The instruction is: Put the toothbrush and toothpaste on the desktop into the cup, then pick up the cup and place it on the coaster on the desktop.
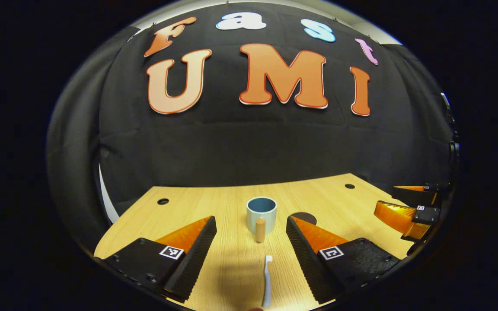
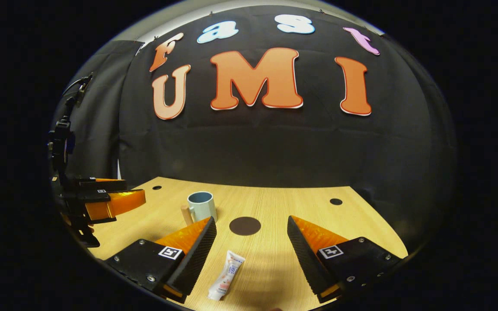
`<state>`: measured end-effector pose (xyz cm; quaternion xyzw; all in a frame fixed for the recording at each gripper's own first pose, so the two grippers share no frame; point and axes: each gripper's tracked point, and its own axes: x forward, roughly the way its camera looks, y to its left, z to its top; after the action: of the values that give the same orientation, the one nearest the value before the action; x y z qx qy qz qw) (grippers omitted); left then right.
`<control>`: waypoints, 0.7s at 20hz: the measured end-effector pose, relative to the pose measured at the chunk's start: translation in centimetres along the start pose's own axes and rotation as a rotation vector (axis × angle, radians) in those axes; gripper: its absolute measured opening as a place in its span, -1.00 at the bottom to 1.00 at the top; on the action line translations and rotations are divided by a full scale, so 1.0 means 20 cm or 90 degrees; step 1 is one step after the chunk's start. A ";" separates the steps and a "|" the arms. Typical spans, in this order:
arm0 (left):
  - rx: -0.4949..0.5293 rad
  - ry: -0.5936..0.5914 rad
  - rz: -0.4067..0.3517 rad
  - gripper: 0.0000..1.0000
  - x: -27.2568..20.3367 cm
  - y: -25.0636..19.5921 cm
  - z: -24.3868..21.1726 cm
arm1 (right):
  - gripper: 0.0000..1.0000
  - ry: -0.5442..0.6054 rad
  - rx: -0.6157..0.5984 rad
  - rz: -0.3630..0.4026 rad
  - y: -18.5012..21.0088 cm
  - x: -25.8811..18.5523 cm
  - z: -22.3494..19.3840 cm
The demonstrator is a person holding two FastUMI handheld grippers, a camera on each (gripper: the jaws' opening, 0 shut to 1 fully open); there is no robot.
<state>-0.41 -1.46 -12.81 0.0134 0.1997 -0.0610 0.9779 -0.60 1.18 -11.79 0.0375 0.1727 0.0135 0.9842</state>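
A pale blue cup [image 1: 261, 212] with a wooden handle stands upright mid-table; it also shows in the right gripper view as the cup [image 2: 201, 205]. A white toothbrush [image 1: 267, 280] lies flat on the wood, between and just below the fingertips of my open left gripper [image 1: 251, 242]. The dark round coaster [image 2: 244, 225] lies right of the cup, partly hidden in the left gripper view as the coaster [image 1: 305, 216]. A white toothpaste tube [image 2: 226, 275] lies flat between the fingers of my open right gripper [image 2: 251, 242]. Neither gripper touches anything.
The light wooden table [image 2: 283, 203] has small dark holes near its far corners [image 2: 336, 201]. The black cloth wall closes the far side. The other gripper hovers at the right [image 1: 409, 211] and at the left [image 2: 102, 201] of each view.
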 end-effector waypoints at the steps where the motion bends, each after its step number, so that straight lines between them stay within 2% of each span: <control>1: 0.002 0.020 0.000 0.95 0.02 0.00 -0.04 | 0.98 0.019 0.002 0.005 0.01 0.01 -0.04; 7: 0.004 0.140 0.000 0.95 0.07 -0.02 -0.33 | 0.95 0.115 0.007 0.027 0.08 0.06 -0.28; 14: -0.015 0.249 -0.012 0.96 0.10 -0.04 -0.45 | 0.92 0.204 -0.003 0.024 0.10 0.10 -0.49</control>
<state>-2.24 -2.05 -21.88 0.0120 0.3868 -0.0639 0.9199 -2.11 3.92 -21.40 0.0359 0.3263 0.0384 0.9438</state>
